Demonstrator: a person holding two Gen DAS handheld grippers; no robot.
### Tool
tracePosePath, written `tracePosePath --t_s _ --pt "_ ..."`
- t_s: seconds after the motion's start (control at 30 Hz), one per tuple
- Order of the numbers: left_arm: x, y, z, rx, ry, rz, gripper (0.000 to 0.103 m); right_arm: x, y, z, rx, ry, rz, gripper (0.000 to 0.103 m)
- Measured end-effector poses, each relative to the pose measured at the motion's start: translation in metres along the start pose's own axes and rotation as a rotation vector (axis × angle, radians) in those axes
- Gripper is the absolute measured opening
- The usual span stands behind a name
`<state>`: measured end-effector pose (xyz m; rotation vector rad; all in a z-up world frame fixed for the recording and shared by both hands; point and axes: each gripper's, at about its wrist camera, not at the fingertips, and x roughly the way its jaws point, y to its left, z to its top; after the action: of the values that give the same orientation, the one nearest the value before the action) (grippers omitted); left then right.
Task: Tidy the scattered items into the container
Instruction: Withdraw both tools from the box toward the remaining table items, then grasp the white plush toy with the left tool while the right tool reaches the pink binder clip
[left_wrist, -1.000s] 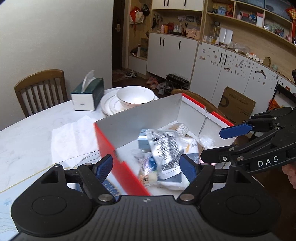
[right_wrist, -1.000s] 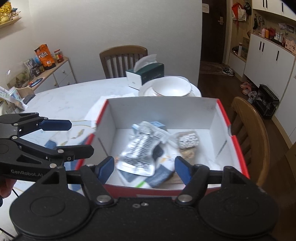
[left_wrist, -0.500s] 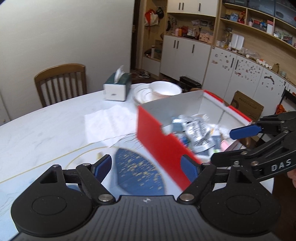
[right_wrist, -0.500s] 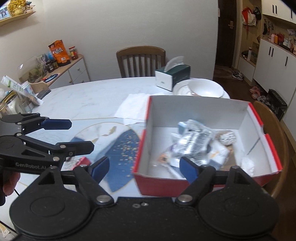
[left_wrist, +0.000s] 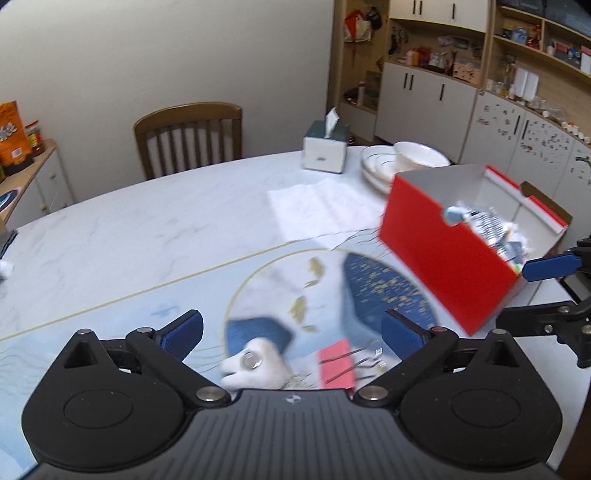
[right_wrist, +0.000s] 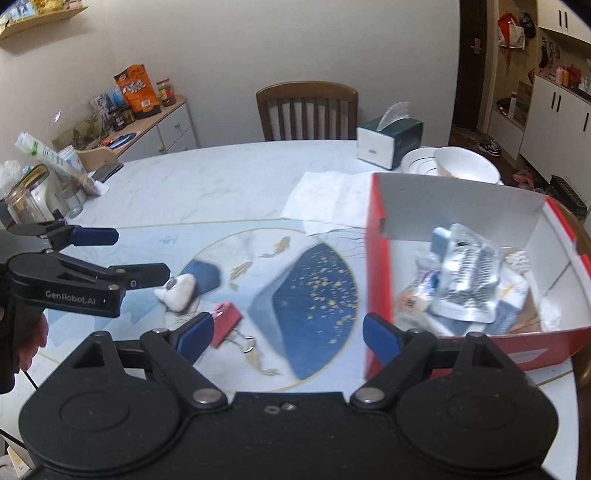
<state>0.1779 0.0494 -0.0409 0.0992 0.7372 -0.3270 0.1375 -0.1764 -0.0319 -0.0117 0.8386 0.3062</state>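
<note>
A red box with white inside (left_wrist: 436, 236) (right_wrist: 461, 199) stands on the right of the table and holds several packets, among them a silver foil pack (right_wrist: 467, 271). A white tooth-shaped item (left_wrist: 255, 363) (right_wrist: 177, 291) and a red binder clip (left_wrist: 336, 363) (right_wrist: 225, 321) lie on the blue placemat. My left gripper (left_wrist: 291, 328) is open and empty just above both. It also shows in the right wrist view (right_wrist: 140, 254). My right gripper (right_wrist: 288, 332) is open and empty between the clip and the box.
A green tissue box (right_wrist: 389, 142), stacked white bowls and plates (right_wrist: 454, 168) and a spread paper napkin (right_wrist: 332, 197) lie behind the box. A wooden chair (right_wrist: 306, 110) stands at the far side. Jars and packets (right_wrist: 44, 184) crowd the table's left end.
Both grippers have swung left, away from above the box, over the placemat. The tooth-shaped item and the red clip have come into view. Both grippers stay open.
</note>
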Motion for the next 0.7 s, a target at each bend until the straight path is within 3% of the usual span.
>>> tracePosePath --t_s 0.3,0.7 --pt "0.024 0.027 -0.017 0.006 0.042 0.049 0.103 0.037 0.033 -0.007 -0.025 0.039 0.006 0.088" --pt "0.066 0.042 -0.03 0.026 0.109 0.024 0.103 0.094 0.064 -0.017 -0.107 0.103 -0.005 0.084"
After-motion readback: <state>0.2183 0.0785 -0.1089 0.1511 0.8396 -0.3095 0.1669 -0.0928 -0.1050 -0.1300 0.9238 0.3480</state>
